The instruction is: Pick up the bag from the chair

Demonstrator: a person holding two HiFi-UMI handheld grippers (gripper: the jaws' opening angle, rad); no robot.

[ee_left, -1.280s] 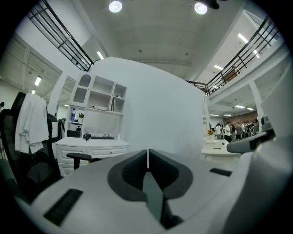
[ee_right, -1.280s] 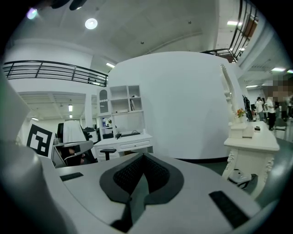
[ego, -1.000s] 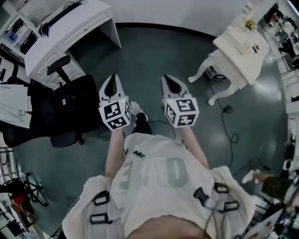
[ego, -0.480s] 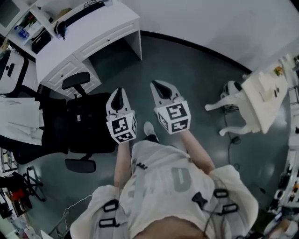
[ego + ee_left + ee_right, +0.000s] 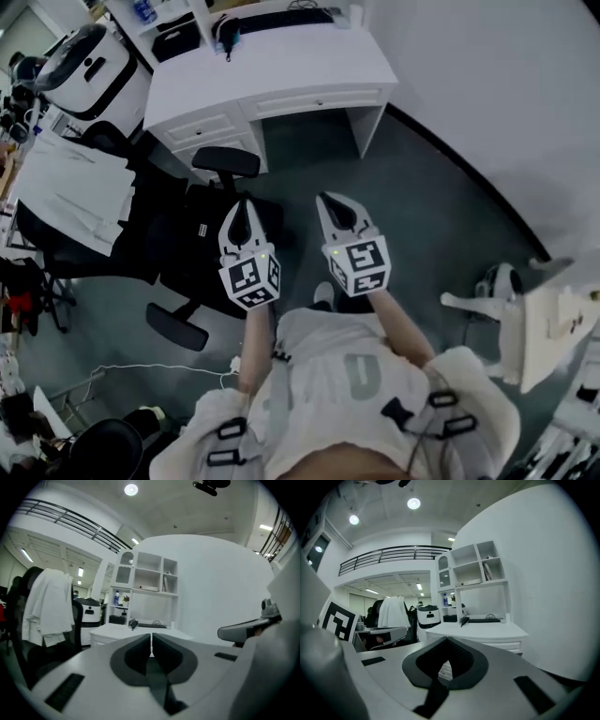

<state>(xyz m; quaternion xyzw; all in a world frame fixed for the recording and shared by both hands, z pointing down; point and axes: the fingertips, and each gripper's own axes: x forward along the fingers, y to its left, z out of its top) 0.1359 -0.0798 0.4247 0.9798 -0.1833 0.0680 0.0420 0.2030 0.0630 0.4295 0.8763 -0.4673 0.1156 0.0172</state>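
A black office chair (image 5: 225, 161) stands in front of the white desk in the head view. On its seat lies a black bag (image 5: 192, 248) with a small pale label, hard to tell apart from the dark seat. My left gripper (image 5: 241, 202) hovers over the chair's right side, with its jaws pressed together (image 5: 151, 637) and nothing in them. My right gripper (image 5: 336, 200) is held beside it over the grey floor, also shut (image 5: 446, 639) and holding nothing. Neither gripper touches the bag. The gripper views look level across the room and do not show the bag.
A white desk (image 5: 272, 70) with a shelf unit stands behind the chair against the wall. A second dark chair draped with a white garment (image 5: 70, 187) is at the left, a white round machine (image 5: 89, 61) behind it. A white carved table (image 5: 553, 323) stands at the right.
The head view has swung round, so the desk and black chair now lie straight ahead and closer. Both grippers stayed shut, side by side, and now point toward the chair.
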